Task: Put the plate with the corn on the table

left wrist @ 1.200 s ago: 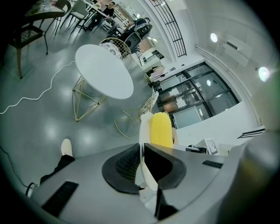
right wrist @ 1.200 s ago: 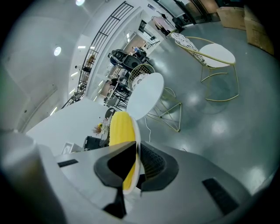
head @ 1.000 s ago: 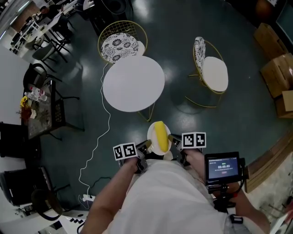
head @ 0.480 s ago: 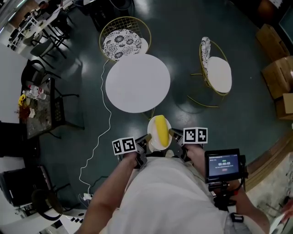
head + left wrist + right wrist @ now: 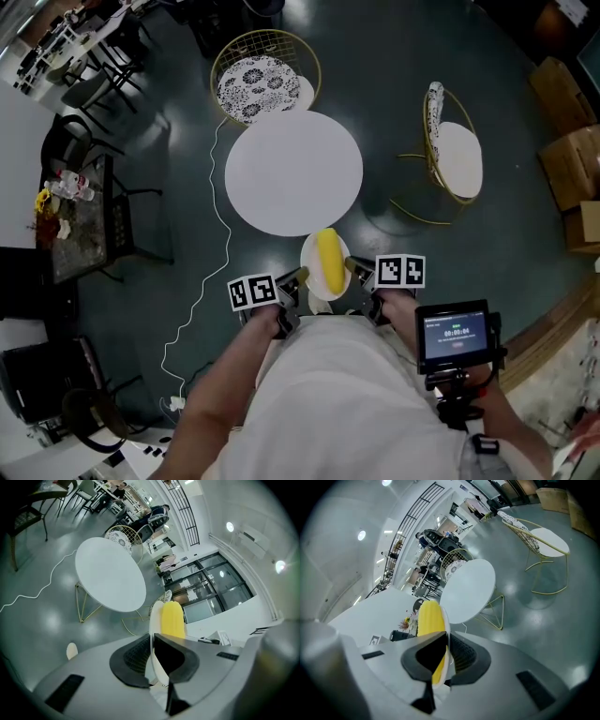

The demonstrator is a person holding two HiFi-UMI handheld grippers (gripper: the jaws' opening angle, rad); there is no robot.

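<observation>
Left claw: your left claw [image 5: 298, 278] is closed down onto the left rim of the plate [image 5: 307, 255]. The jaws are only as far apart as the rim is thick, and the left gripper view shows the plate edge-on between them.
Right claw: your right claw [image 5: 352, 268] grips the opposite rim in the same way, with the jaws pinched onto the thin edge.
Plate: white, carried in the air between your two claws, above the dark floor and close in front of your body.
Corn: the yellow corn [image 5: 328, 261] lies along the middle of the plate, between the claws, with its length pointing ahead of them.
Table: the round white table [image 5: 293, 172] stands ahead of both claws. In the head view its near edge sits just beyond the plate's far rim. The plate is not yet on it.
Chairs: one gold-wire chair [image 5: 262, 80] stands beyond the table, and a second chair [image 5: 455, 155] is ahead and right of your right claw.
Cable: a white cable [image 5: 208, 277] runs along the floor to the left of your left claw.
</observation>
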